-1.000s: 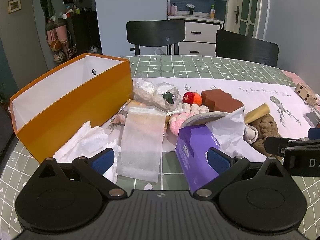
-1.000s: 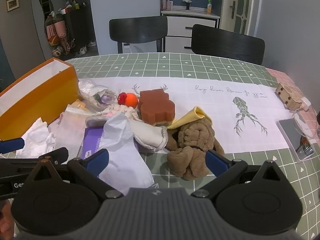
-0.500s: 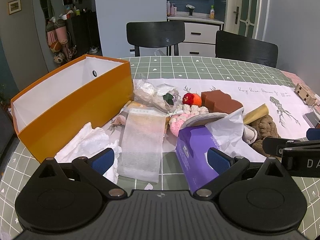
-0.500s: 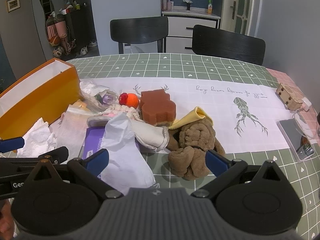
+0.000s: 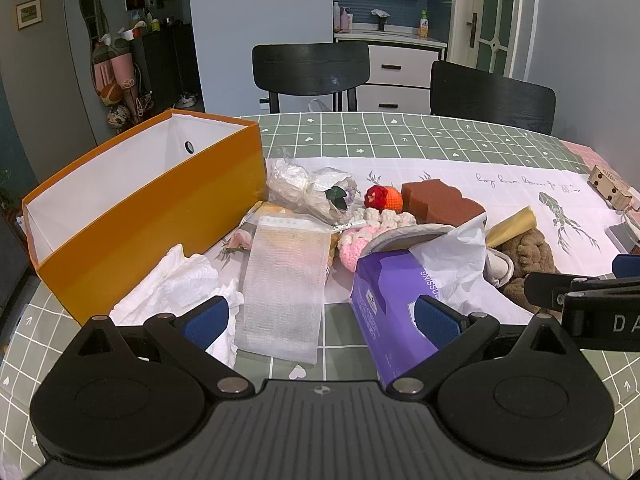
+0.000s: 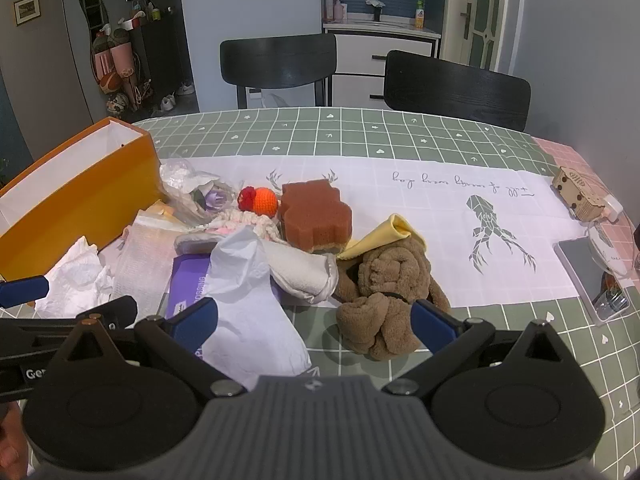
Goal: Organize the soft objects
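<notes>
A pile of soft things lies on the table beside an open orange box (image 5: 132,216) (image 6: 76,196). It holds a white mesh pouch (image 5: 286,284), crumpled white tissue (image 5: 180,284), a purple tissue pack (image 5: 390,304) (image 6: 188,280), a brown sponge (image 5: 438,202) (image 6: 314,216), a brown rolled towel (image 6: 384,288), a red and orange knitted ball (image 6: 260,200) and a white rolled cloth (image 6: 300,268). My left gripper (image 5: 320,318) is open and empty, just in front of the pouch and pack. My right gripper (image 6: 314,320) is open and empty, in front of the towel.
The orange box is empty inside. Two black chairs (image 5: 312,68) (image 5: 492,96) stand behind the table. A small wooden box (image 6: 580,192) and a clear tray (image 6: 592,268) sit at the right edge. A white runner (image 6: 460,208) covers the table's middle.
Both grippers have drawn back and risen very slightly. Nothing on the table has moved and both stay open.
</notes>
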Demonstrator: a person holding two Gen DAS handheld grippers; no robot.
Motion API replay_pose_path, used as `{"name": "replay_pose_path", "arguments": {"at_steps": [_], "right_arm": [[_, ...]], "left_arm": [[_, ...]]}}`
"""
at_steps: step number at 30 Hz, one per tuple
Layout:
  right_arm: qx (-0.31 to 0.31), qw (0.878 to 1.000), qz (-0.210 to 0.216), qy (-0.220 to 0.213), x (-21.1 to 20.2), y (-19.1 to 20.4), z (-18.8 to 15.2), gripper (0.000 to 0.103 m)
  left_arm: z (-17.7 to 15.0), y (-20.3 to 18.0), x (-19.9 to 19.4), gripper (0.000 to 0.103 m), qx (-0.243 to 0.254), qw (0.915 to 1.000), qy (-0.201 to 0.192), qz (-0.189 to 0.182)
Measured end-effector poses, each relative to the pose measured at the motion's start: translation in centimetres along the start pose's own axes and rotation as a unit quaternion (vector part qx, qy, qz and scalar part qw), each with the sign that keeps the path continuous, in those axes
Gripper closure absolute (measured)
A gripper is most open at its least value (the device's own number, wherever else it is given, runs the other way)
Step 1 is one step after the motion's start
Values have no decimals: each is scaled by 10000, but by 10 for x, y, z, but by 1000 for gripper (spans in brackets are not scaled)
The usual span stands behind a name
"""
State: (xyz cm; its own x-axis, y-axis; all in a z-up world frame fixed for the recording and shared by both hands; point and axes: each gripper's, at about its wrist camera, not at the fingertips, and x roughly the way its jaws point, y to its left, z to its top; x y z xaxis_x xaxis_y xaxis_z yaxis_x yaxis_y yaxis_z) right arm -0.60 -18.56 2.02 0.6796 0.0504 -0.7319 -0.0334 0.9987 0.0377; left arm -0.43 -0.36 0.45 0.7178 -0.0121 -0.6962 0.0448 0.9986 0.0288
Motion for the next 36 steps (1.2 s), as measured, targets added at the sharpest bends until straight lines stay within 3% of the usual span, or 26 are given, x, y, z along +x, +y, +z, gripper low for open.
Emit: {"name": "replay_pose_path", "arguments": {"at_steps": [36], "right_arm": [[-16, 10000, 31, -13, -1, 1, 0, 2]], "left_arm": [[-2, 4, -3, 0, 17, 10000, -67, -43]]}}
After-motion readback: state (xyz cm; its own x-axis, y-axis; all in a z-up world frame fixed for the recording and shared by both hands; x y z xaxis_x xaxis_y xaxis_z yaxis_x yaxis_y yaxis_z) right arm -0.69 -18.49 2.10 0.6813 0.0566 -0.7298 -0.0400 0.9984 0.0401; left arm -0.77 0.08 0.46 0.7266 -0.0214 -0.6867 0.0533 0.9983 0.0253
